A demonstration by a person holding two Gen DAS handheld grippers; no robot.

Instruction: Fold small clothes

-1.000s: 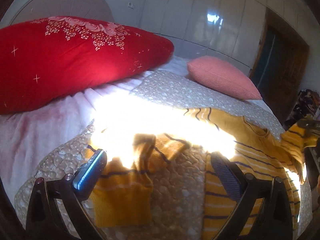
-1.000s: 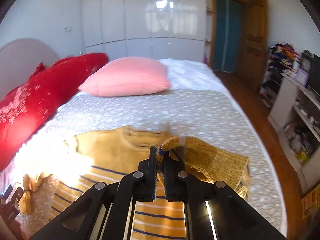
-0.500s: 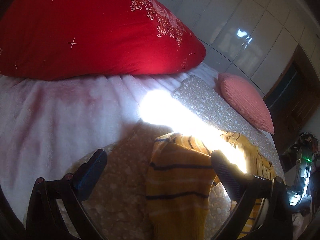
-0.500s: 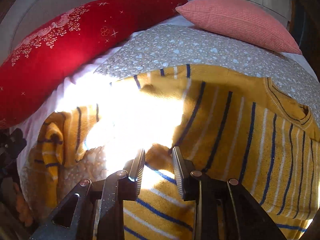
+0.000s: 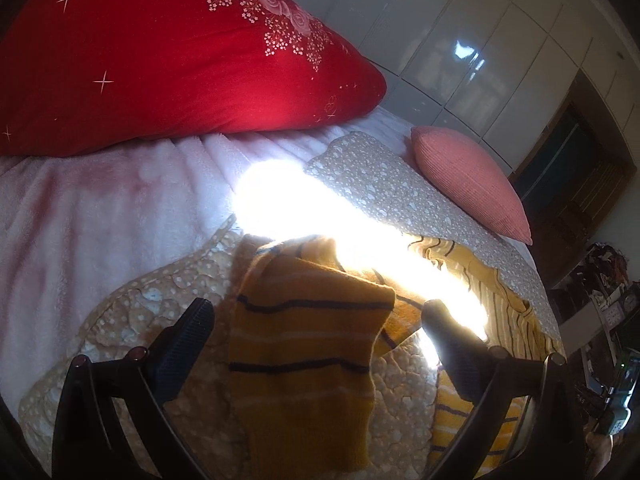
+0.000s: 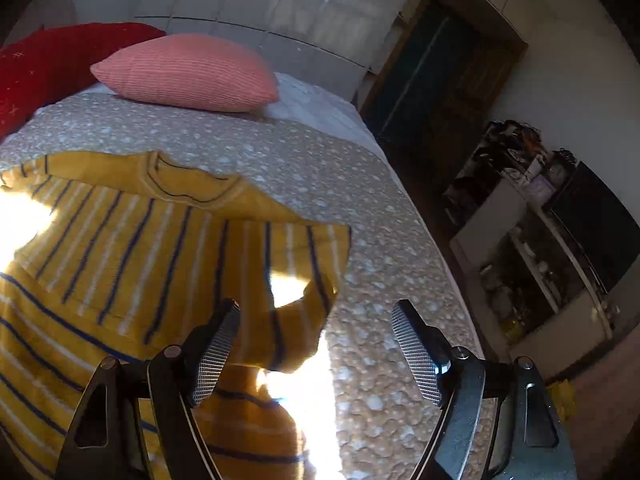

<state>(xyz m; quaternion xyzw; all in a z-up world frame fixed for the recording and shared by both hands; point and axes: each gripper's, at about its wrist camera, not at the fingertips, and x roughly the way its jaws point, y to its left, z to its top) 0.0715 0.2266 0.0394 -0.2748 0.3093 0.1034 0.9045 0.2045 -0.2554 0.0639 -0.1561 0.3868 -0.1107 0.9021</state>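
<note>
A yellow striped sweater (image 6: 120,248) lies flat on the spotted quilt (image 6: 320,168) below the pink pillow (image 6: 188,72), one sleeve (image 5: 304,360) between the wide-apart jaws of the left gripper (image 5: 316,320), while the right gripper (image 6: 316,320) is opening, pads clear of the knit

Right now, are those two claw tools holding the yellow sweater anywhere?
No. The left gripper is open above a sleeve. The right gripper, jaws opening, pinches nothing of the striped sweater.

Each black tool (image 6: 316,344) has ridged grey pads (image 6: 416,356).
</note>
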